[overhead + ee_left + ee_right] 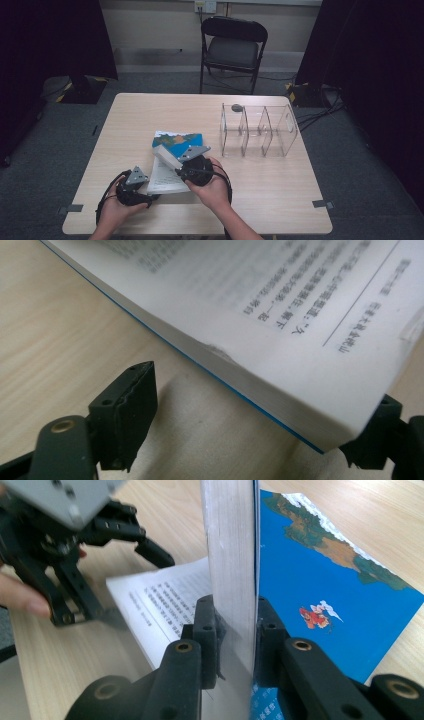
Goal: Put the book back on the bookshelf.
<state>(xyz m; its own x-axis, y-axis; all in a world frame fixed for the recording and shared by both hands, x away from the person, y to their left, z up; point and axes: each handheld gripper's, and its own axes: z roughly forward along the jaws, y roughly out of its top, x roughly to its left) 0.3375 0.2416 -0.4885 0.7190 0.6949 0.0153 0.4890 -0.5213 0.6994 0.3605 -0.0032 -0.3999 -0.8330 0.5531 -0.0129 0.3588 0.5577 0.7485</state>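
Desk (pixel 280 200): book (pixel 176 141) lies left of centre, opened. Right hand-held gripper (pixel 234 630) pinches a lifted wad of pages and cover, upright. Left hand-held gripper (pixel 250 405) stands spread around the lower block's corner, not pressing. Step judged: page-turning; next, steady that corner. Clear organiser (pixel 259 131) sits well apart; near edge close.

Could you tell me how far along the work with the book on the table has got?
Done so far: the book lies open on the table, its blue cover turned back. In hand: the right tool is shut on a raised sheaf of pages, while the left tool stands open around the lower pages' corner. Apparently left: laying the sheaf down.
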